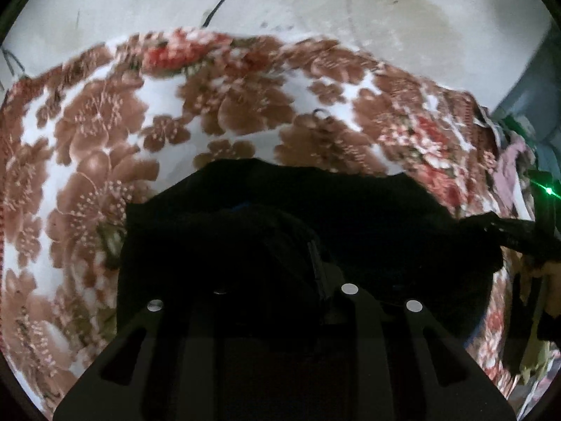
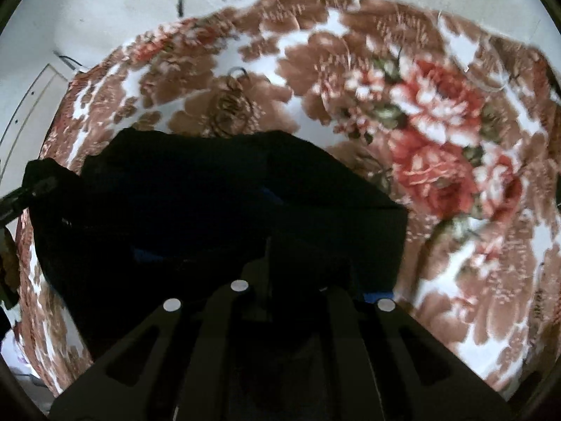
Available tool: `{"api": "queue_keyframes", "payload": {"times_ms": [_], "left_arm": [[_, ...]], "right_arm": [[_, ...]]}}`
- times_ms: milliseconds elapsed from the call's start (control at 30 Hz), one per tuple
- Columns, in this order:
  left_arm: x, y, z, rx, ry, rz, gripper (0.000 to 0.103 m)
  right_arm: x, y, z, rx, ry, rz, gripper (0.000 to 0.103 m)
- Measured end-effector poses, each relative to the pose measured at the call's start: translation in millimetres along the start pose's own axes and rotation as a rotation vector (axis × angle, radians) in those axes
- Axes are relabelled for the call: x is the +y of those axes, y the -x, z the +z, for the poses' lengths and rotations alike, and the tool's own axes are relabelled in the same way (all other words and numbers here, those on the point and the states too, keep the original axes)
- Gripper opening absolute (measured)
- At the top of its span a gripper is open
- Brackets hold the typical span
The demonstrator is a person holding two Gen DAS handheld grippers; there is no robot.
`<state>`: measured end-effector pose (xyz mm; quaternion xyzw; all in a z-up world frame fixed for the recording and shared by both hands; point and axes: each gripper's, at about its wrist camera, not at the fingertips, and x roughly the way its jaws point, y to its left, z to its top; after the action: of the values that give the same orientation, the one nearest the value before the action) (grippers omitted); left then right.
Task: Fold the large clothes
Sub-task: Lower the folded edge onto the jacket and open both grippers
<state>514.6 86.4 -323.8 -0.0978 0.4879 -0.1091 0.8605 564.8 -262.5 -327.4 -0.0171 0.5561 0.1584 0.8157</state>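
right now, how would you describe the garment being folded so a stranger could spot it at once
A floral blanket in brown, red and white covers the whole work surface. On it, straight ahead of both grippers, lies the black garment, a dark slab of cloth with a little blue showing at its folds. It is the only plain, near-black thing against that busy flower print.

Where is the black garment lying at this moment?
The black garment lies on the floral blanket, low and central in both wrist views, directly ahead of each gripper.
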Motion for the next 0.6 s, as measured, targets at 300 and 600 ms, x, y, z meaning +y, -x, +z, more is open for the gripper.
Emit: {"api": "queue_keyframes", "payload": {"times_ms": [300,600], "left_arm": [[46.0,-34.6,38.0,0.073,0.238,-0.098,0.058],[87.2,-35.5,64.1,0.118,0.416,-0.150,0.078]], "right_arm": [[-42.9,-1.1,28.8,0.047,-0.156,0.178,0.038],[-65.5,22.4,59.2,-0.037,-0.082,-0.048,0.092]]}}
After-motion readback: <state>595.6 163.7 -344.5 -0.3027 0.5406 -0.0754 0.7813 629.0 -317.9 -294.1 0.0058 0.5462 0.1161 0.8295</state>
